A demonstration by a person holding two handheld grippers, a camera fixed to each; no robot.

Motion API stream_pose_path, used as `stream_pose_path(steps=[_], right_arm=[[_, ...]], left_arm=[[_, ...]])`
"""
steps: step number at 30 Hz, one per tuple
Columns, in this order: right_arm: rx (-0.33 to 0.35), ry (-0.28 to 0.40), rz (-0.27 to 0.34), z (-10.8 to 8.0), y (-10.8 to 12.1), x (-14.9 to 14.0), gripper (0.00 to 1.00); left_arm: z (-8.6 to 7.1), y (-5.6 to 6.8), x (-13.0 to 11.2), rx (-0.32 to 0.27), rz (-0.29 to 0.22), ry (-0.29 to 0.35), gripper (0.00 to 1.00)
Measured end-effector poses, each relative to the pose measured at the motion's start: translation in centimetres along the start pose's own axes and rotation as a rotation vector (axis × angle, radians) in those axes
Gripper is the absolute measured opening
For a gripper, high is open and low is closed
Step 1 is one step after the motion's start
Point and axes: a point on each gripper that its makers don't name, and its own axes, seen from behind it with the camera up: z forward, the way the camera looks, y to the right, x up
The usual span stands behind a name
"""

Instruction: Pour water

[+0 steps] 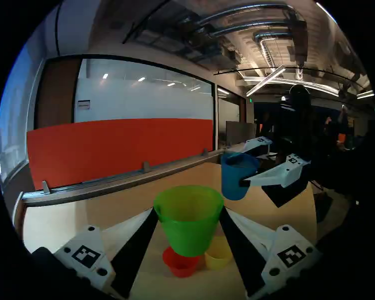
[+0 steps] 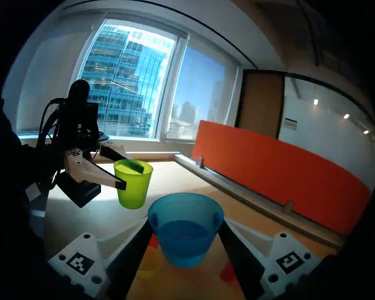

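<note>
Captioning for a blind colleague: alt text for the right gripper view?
The right gripper holds an upright blue cup between its jaws over a wooden table. Farther left, the left gripper holds a green cup before sunlit windows.

No legible text, number or brand can be read. Each finger of the left tool carries a square black-and-white coded marker. The pattern contains no letters or digits. Each finger of the right tool carries a matching marker. A small pale sign is fixed to the glass wall above the orange band. Its print is too small to read.
</note>
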Motion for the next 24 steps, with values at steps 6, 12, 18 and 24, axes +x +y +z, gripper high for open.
stream_pose_path(steps=[6,12,18,24], right_arm=[[-0.009,0.019,-0.050,0.3,0.0,1.6,0.90],[-0.019,0.035,-0.107,0.4,0.2,3.2,0.90],[-0.021,0.050,-0.170,0.5,0.0,4.6,0.90],[-0.033,0.063,-0.247,0.7,0.1,5.8,0.90]], left_arm=[[0.0,1.0,-0.1,-0.013,-0.007,0.007,0.87],[0.1,2.0,-0.5,-0.025,-0.007,0.008,0.87],[0.2,3.2,-0.7,-0.036,0.017,0.009,0.87],[0.3,4.2,-0.7,-0.043,0.034,0.013,0.87]])
